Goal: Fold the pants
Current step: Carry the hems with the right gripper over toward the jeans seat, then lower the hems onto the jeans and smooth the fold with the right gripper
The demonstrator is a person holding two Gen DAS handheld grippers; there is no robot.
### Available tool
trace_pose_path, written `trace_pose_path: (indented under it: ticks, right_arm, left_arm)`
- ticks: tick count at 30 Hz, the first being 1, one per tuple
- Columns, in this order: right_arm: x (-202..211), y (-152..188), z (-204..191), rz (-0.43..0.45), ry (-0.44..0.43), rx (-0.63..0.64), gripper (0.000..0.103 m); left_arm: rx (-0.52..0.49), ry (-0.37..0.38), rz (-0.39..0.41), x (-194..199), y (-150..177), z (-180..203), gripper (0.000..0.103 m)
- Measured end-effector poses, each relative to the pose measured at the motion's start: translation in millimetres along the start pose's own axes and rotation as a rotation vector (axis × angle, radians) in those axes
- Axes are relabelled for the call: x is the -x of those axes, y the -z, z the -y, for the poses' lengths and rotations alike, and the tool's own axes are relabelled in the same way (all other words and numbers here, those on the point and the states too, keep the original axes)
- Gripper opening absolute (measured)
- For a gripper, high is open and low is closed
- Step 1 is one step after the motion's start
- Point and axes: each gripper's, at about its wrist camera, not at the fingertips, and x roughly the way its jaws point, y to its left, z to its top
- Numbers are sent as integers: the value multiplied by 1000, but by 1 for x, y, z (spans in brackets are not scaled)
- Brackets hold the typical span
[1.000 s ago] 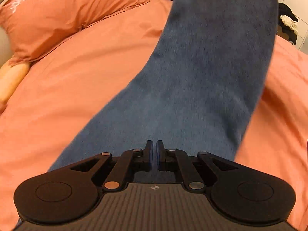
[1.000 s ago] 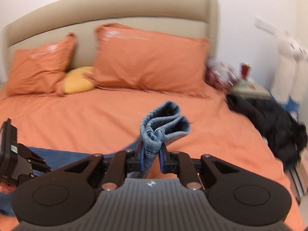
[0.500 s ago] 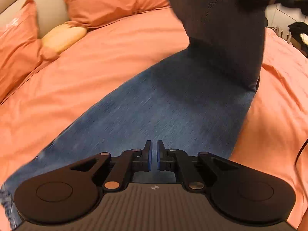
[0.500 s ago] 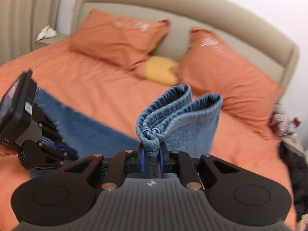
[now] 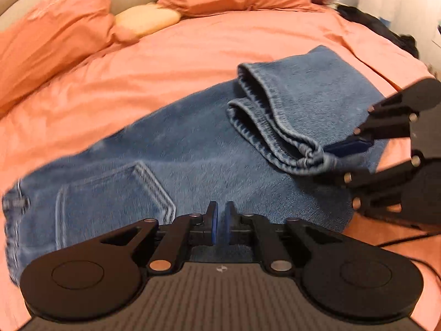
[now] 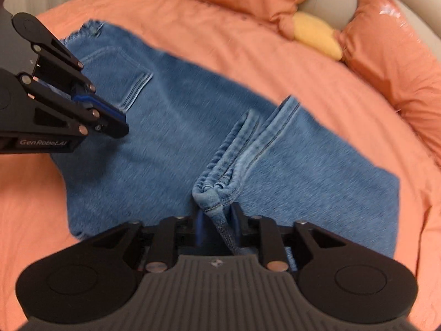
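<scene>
Blue jeans (image 5: 171, 165) lie on the orange bed, leg ends folded back over the thigh part; they also show in the right wrist view (image 6: 171, 115). The hems (image 5: 264, 127) rest on top of the lower layer, and they appear in the right wrist view (image 6: 220, 182). My right gripper (image 6: 216, 220) has its jaws parted around the hem bunch, which still sits between them; it appears in the left wrist view (image 5: 341, 160). My left gripper (image 5: 219, 220) is shut and empty, just above the jeans near the back pocket (image 5: 132, 190); it appears in the right wrist view (image 6: 121, 124).
Orange pillows (image 5: 55, 35) and a yellow cushion (image 5: 146, 20) lie at the headboard. Dark clothing (image 5: 369, 22) sits at the bed's far right edge. Orange bedsheet (image 6: 33, 193) surrounds the jeans.
My right gripper carried the leg hems over and down onto the jeans, and its jaws have widened. The left gripper stayed shut above the jeans.
</scene>
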Motion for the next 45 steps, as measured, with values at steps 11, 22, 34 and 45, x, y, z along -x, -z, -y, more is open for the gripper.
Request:
trace_pose_path:
  ticks: [11,22,34,45]
  right_arm:
    - [-11,-29,30,-41,17,-252,38]
    - [-20,-31,32,-69,-37,-386,9]
    - [-8,-12,31,-71,-124,-346,8]
    - [-27,9,49,-84,-213,-445,19]
  left_arm:
    - [139,-93,35,-1,17,10,24]
    - [116,-99,-21,1,16,16,27]
    - [280,135,-23,1,9,-7,27]
    - [337,242,-45,-10,-21,-19,29]
